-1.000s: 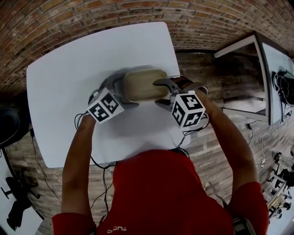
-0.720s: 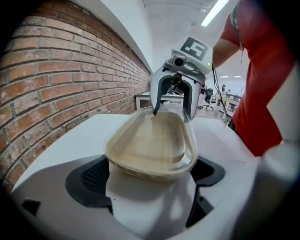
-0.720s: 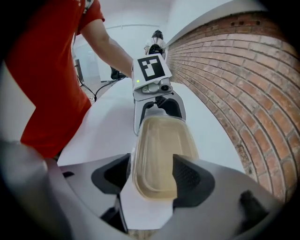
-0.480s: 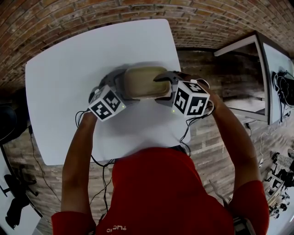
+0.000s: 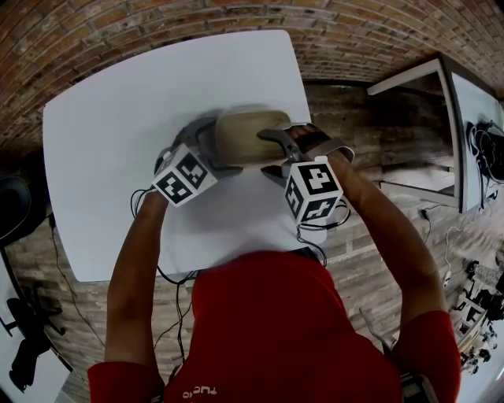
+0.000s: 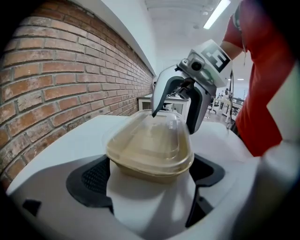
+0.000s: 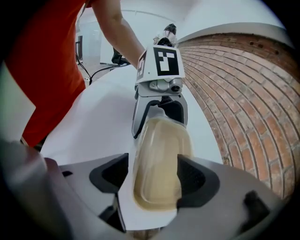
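A tan food container [image 5: 240,134] with a clear lid sits over the white table [image 5: 118,118], held at both ends. My left gripper [image 5: 214,148] is shut on its left end; in the left gripper view the container [image 6: 150,147] fills the gap between the black pads [image 6: 89,176]. My right gripper [image 5: 272,155] is shut on the right end. From the left gripper view, the right gripper [image 6: 176,115] leans over the far end, its fingers straddling the lid. In the right gripper view the container [image 7: 159,164] runs lengthwise to the left gripper [image 7: 159,119].
A brick wall [image 5: 157,24] runs along the table's far edge. A second white table [image 5: 409,79] stands to the right. Black cables [image 5: 169,283] hang by the table's near edge. The person's red shirt [image 5: 283,330] fills the bottom of the head view.
The right gripper's marker cube has swung toward the person and tilted. The container stays between both grippers and has barely shifted. The left gripper has kept its place.
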The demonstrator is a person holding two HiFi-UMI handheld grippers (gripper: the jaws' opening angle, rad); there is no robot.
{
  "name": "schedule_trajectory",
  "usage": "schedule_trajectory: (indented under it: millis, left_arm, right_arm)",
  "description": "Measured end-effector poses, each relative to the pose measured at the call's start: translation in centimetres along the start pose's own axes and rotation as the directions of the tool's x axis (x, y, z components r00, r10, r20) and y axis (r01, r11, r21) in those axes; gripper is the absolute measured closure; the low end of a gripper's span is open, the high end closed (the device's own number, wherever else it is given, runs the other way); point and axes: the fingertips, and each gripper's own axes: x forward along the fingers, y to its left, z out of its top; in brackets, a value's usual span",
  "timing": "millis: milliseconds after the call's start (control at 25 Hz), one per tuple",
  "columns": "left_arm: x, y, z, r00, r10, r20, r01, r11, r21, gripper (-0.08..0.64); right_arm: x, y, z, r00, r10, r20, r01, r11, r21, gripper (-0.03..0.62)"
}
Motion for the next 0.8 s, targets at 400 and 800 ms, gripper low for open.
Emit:
schedule_trajectory:
  millis: [400, 800]
  left_arm:
    - [0.1, -0.3, 0.2, 1.000, 0.006, -0.004, -0.006, 1.000, 0.002, 0.018]
    - [0.1, -0.2, -0.3, 1.000, 0.021, -0.020, -0.020, 1.000, 0.018, 0.018]
  right_arm:
    - [2.3, 0.5, 2.0, 0.994, -0.094, -0.059, 0.083, 0.983, -0.162, 0.296]
    - [0.5, 0.2, 4.3, 0.994, 0.087, 0.069, -0.089, 0.996, 0.019, 0.388]
